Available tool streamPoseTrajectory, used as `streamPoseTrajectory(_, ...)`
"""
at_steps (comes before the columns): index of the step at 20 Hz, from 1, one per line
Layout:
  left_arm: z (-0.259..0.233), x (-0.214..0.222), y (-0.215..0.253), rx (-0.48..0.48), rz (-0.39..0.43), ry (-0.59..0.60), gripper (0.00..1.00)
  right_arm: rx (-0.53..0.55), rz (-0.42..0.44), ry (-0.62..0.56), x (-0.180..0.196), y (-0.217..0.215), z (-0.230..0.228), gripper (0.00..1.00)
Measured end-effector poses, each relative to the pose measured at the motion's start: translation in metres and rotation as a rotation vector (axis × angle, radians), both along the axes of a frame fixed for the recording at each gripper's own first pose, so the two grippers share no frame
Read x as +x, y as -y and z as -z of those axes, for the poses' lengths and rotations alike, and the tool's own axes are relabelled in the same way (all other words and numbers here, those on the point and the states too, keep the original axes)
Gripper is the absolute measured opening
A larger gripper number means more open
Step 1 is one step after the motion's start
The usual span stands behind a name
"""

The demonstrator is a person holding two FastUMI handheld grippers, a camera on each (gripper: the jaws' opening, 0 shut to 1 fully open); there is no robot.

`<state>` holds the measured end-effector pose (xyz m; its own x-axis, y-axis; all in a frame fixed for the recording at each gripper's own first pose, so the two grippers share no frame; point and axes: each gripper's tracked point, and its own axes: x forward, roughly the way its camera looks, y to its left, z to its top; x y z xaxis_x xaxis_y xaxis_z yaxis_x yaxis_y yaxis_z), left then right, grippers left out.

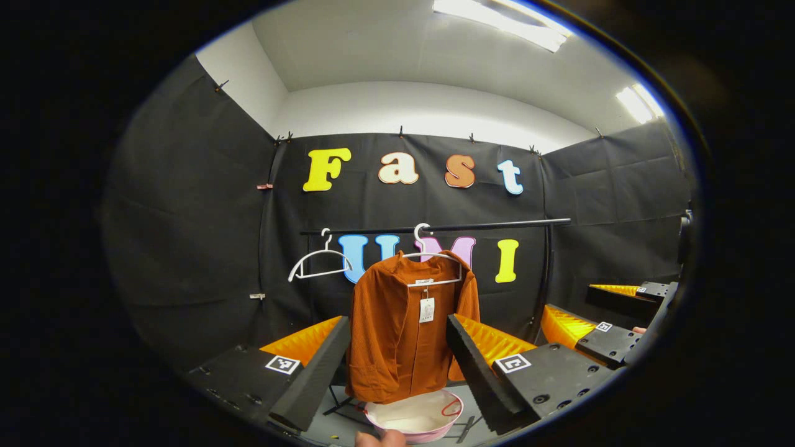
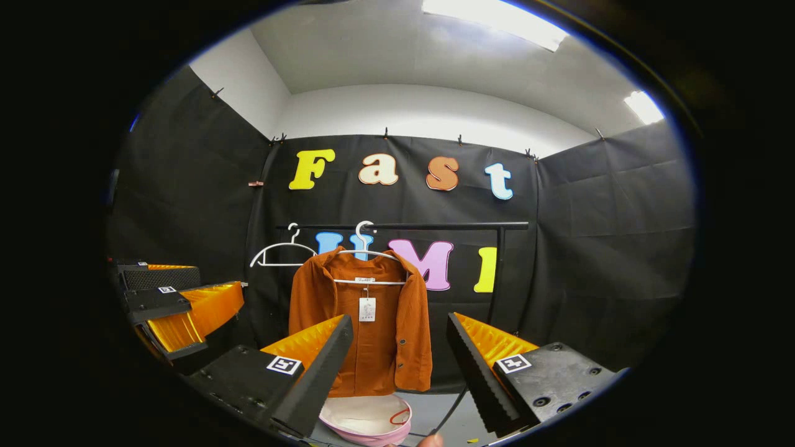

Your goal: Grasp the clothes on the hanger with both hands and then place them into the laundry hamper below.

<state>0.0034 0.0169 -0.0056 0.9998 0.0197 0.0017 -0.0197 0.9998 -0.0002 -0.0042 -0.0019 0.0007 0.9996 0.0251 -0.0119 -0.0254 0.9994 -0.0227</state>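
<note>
A rust-orange shirt point(image 1: 397, 335) point(image 2: 372, 335) with a paper tag hangs on a white hanger point(image 1: 428, 251) point(image 2: 363, 245) from a black rail point(image 1: 497, 225) point(image 2: 447, 226). Right below it on the floor stands a pink-rimmed white laundry hamper point(image 1: 415, 417) point(image 2: 369, 417). My left gripper point(image 1: 397, 320) is open, its fingers framing the shirt from a distance, not touching it. My right gripper point(image 2: 399, 318) is open too, short of the shirt, which hangs a little left of its centre. In the left gripper view the right gripper point(image 1: 596, 310) stands off to the right; in the right gripper view the left gripper point(image 2: 180, 298) stands off to the left.
An empty white hanger point(image 1: 318, 264) point(image 2: 282, 254) hangs on the rail left of the shirt. The rack's upright post point(image 1: 546, 273) point(image 2: 495, 273) stands to the right. Black cloth walls close the booth on three sides. A person's fingertip point(image 1: 380, 439) shows at the bottom edge.
</note>
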Motion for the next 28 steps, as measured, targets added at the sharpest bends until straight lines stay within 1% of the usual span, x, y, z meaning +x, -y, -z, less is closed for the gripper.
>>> streamPoseTrajectory(4,0.006,0.006,-0.004,-0.005,-0.001,-0.014,0.98,-0.009,-0.001,0.001,0.001,-0.001,0.002,0.96)
streamPoseTrajectory(7,0.008,0.015,-0.01,-0.005,0.01,-0.015,0.98,-0.009,-0.004,-0.01,0.0,-0.002,0.003,0.98)
streamPoseTrajectory(10,0.009,0.029,-0.015,-0.022,0.02,-0.013,0.98,0.001,-0.006,-0.014,-0.001,-0.002,0.002,0.96)
streamPoseTrajectory(12,0.009,0.042,-0.017,-0.027,0.029,-0.017,0.98,0.013,-0.004,-0.008,0.008,-0.002,0.0,0.98)
streamPoseTrajectory(13,0.009,0.049,-0.017,-0.029,0.034,-0.016,0.98,0.022,-0.003,-0.005,0.018,-0.004,-0.002,0.98)
streamPoseTrajectory(16,0.012,0.078,-0.011,-0.033,0.052,-0.014,0.98,0.028,0.001,0.011,0.065,-0.003,-0.011,0.98)
streamPoseTrajectory(18,0.015,0.1,-0.008,-0.044,0.046,-0.02,0.98,0.021,0.002,0.016,0.083,0.001,-0.008,0.96)
streamPoseTrajectory(20,0.015,0.125,-0.005,-0.055,0.035,-0.012,0.98,0.012,-0.002,0.011,0.101,0.005,-0.003,0.98)
streamPoseTrajectory(26,0.032,0.204,0.006,-0.027,-0.003,-0.027,0.98,0.02,-0.024,0.012,0.17,0.012,0.013,0.96)
streamPoseTrajectory(28,0.042,0.233,0.01,-0.009,-0.012,-0.034,0.98,0.02,-0.028,0.008,0.192,0.016,0.021,0.98)
